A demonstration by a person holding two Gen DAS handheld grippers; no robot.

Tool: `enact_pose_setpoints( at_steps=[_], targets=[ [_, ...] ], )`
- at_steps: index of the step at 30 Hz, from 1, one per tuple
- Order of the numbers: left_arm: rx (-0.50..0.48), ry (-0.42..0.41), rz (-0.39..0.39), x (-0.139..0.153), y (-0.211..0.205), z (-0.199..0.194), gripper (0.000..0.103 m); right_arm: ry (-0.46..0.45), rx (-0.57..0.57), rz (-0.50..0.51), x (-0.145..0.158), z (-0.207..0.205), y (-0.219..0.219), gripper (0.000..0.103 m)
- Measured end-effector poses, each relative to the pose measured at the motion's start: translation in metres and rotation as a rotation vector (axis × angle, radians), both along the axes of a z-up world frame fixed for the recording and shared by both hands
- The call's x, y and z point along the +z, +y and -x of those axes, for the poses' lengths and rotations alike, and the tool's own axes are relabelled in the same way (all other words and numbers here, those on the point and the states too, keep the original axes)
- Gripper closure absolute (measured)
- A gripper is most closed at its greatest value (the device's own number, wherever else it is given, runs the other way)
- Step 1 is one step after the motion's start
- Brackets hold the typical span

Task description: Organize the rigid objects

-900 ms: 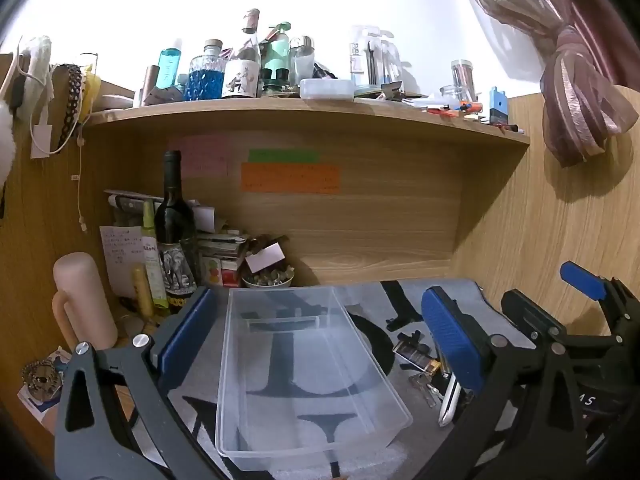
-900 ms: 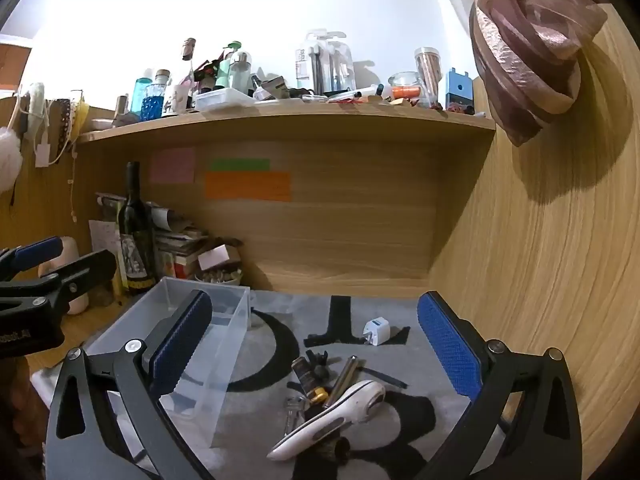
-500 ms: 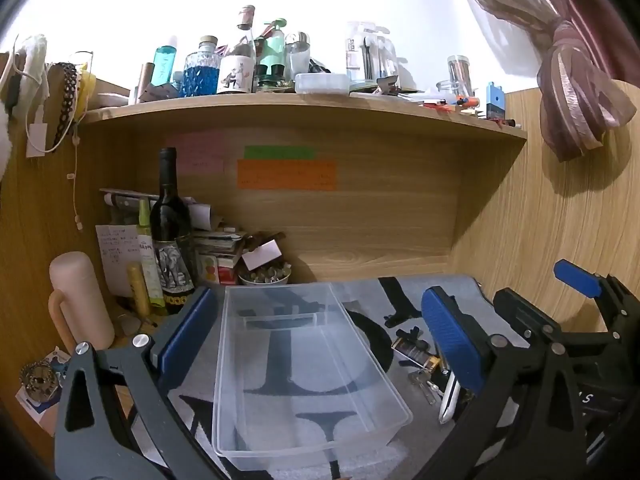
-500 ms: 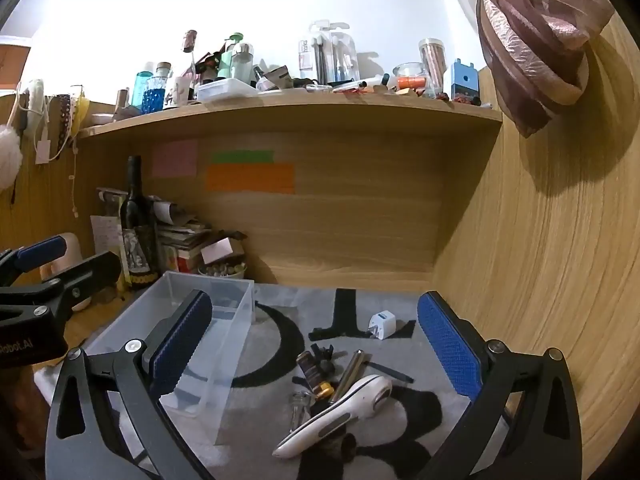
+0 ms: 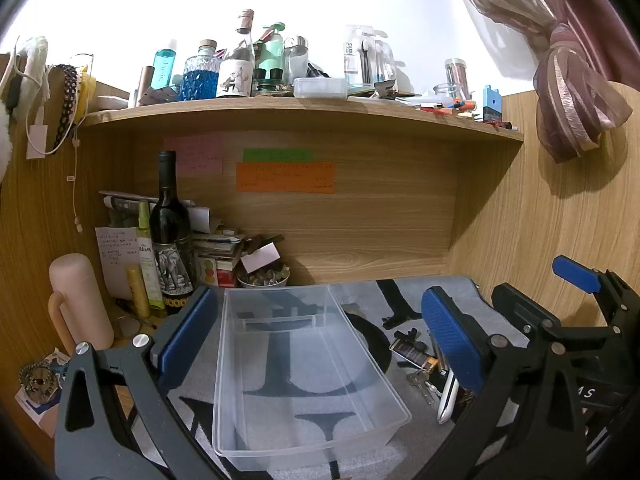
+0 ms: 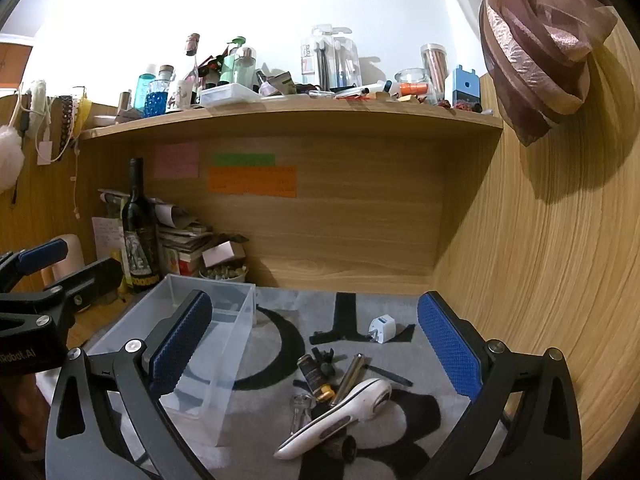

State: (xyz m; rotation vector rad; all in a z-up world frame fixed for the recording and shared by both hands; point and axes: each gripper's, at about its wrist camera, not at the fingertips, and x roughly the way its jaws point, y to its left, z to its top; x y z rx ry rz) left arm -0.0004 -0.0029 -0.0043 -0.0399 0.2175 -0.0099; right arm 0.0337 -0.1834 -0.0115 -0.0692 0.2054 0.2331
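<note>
A clear plastic bin point(image 5: 304, 376) sits empty on the grey patterned mat, between the fingers of my open left gripper point(image 5: 316, 340); it also shows in the right wrist view point(image 6: 200, 344). My open right gripper point(image 6: 316, 352) hovers over a pile of small objects: a white handheld device point(image 6: 340, 412), a metal pen point(image 6: 350, 374), a brown battery-like cylinder point(image 6: 314, 374), keys point(image 6: 300, 408), a black clip point(image 6: 326, 358) and a white charger cube point(image 6: 382, 328). The pile shows right of the bin in the left wrist view point(image 5: 420, 364). Both grippers are empty.
A wine bottle point(image 5: 170, 236), a pink cylinder point(image 5: 80, 304), stacked books point(image 5: 218, 252) and a small bowl point(image 5: 264, 278) crowd the back left. A cluttered wooden shelf point(image 5: 304, 108) hangs above. A wooden wall point(image 6: 540, 260) bounds the right.
Both grippers have moved slightly; the views shifted a little upward and forward. Nothing was grasped or moved on the mat.
</note>
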Motion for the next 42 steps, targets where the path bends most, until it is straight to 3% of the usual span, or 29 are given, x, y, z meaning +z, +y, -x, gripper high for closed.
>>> enact_pose_setpoints(
  at_steps=[42],
  targets=[
    [-0.009,-0.014,-0.011,0.0066,-0.0079,0.0066,0.0,-0.028,-0.001,-0.001,0.0057,0.0059,-0.0023,0.0]
  ],
)
